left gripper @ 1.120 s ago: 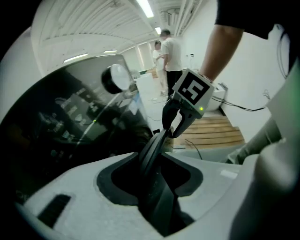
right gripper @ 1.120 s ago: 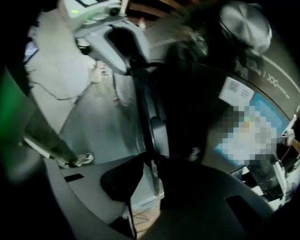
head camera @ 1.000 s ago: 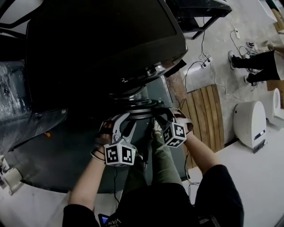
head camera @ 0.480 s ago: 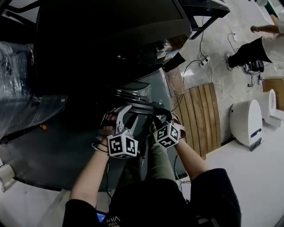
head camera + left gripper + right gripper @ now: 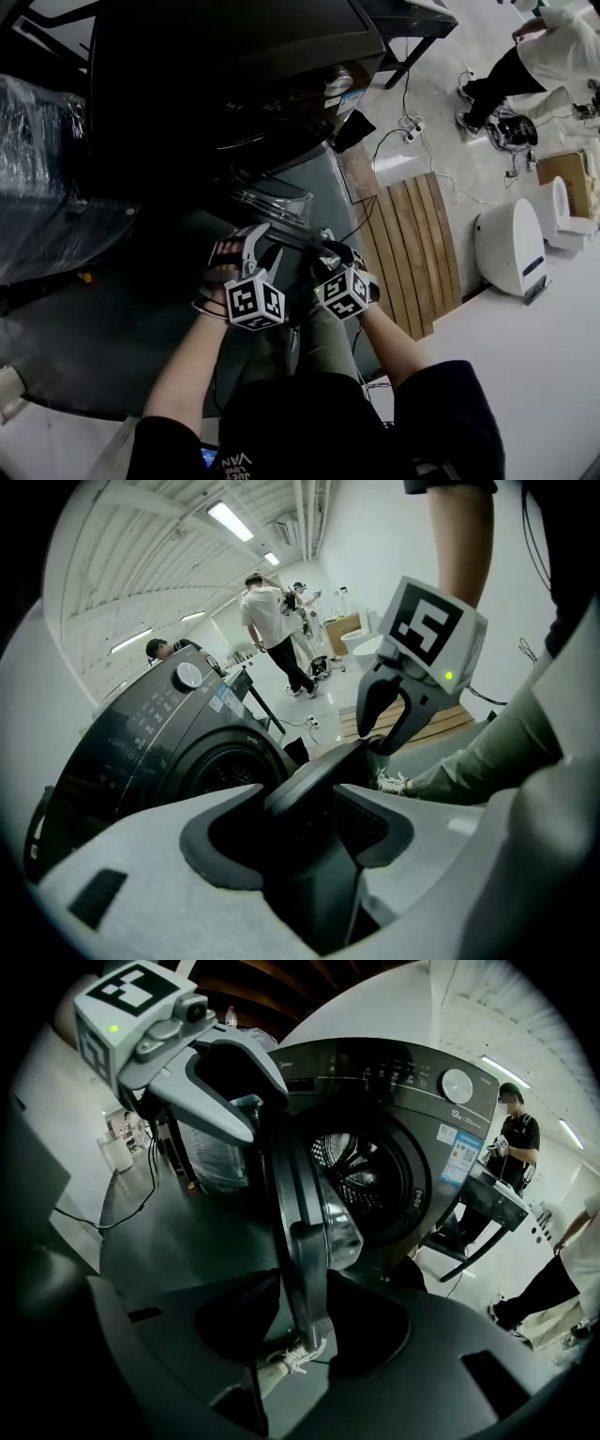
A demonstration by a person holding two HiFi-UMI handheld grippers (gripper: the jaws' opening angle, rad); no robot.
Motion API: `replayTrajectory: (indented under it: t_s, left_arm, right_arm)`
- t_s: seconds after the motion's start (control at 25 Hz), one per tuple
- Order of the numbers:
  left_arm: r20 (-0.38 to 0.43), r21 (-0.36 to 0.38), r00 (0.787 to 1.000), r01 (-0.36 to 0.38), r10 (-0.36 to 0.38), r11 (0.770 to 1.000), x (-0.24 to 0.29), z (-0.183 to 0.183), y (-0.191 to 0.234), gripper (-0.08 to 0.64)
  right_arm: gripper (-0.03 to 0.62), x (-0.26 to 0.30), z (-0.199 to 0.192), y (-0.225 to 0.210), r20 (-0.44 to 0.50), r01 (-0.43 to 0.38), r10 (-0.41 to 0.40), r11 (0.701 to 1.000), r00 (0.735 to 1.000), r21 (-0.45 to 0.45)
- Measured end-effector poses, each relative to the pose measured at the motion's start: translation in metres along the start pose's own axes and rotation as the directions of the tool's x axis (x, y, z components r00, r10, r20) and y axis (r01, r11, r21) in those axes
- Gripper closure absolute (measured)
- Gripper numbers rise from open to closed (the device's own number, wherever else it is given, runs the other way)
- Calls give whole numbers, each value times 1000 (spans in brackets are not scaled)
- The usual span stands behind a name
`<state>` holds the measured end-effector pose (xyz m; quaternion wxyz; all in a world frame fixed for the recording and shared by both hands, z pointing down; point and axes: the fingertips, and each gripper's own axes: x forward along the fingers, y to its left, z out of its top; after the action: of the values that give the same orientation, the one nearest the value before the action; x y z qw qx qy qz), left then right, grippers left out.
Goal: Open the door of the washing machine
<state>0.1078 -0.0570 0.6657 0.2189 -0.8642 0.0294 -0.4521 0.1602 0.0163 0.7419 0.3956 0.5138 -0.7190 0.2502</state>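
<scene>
The door (image 5: 272, 202) has swung further from the washing machine (image 5: 234, 75). The left gripper (image 5: 251, 242) and right gripper (image 5: 325, 247) straddle its rim, jaws opening and spread. Once released, the door may drift back shut.

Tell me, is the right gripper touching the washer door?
Cannot tell. In the right gripper view the door edge stands between the opening jaws of the right gripper, but darkness hides any gap.
</scene>
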Motion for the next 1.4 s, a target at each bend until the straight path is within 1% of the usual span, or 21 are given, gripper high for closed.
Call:
replayTrajectory:
  t_s: [0.12,0.2,0.36,0.52,0.56,0.6,0.64,0.68,0.76,0.84,0.88,0.96,1.04,1.16,1.24,1.28,1.36,1.4]
  left_arm:
    - [-24,26,1000,20,-20,999,-10,-11,-14,335]
    - [-36,36,999,16,-15,999,-17,-20,-21,331]
    - [-56,-5,997,-52,52,999,-37,-37,-33,320]
    - [-101,-18,990,-96,94,995,-55,-60,-47,308]
    - [-111,-44,989,-105,100,993,-59,-66,-50,305]
    - [-121,-91,987,-115,104,989,-63,-73,-53,305]
    - [-132,-157,986,-126,106,979,-68,-80,-56,305]
    - [-145,-233,984,-139,108,962,-73,-88,-59,306]
    - [-172,-364,979,-169,113,916,-86,-104,-65,307]
    - [-199,-460,973,-199,118,865,-97,-121,-71,309]
    - [-211,-505,970,-215,122,836,-102,-129,-74,310]
    - [-227,-591,965,-243,131,769,-113,-145,-77,311]
    - [-236,-658,961,-267,144,704,-126,-159,-79,315]
    - [-249,-733,957,-287,150,616,-141,-176,-83,329]
    - [-252,-787,958,-287,140,547,-151,-189,-87,355]
    - [-250,-813,958,-285,137,507,-155,-197,-88,368]
    - [-242,-864,959,-283,149,416,-166,-212,-89,379]
    - [-236,-885,957,-282,167,369,-173,-218,-86,379]
  right_arm:
    - [430,-12,-3,24,2,-18,18,1000,1000,1]
    - [428,-21,-4,40,9,-29,29,1000,1000,10]
    - [431,-40,-3,68,39,-35,33,998,999,51]
    - [433,-57,0,90,62,-42,37,996,997,77]
    - [433,-59,1,94,67,-44,39,996,997,78]
    - [433,-62,1,98,72,-47,42,996,996,74]
    - [433,-66,3,101,78,-50,44,996,996,67]
    - [433,-69,5,104,82,-51,46,997,996,59]
    - [433,-75,11,110,88,-51,48,998,995,43]
    - [433,-80,19,114,97,-47,44,999,994,25]
    - [434,-82,24,115,104,-44,42,999,994,15]
    - [436,-84,33,119,118,-42,42,999,992,-1]
    - [436,-87,40,125,125,-43,44,999,991,-15]
    - [436,-90,52,137,144,-53,57,998,988,-35]
    - [436,-91,61,149,155,-71,76,997,985,-37]
    - [436,-91,64,155,151,-81,85,996,985,-33]
    - [436,-93,71,166,142,-97,102,994,985,-39]
    - [436,-94,75,171,143,-105,111,993,984,-50]
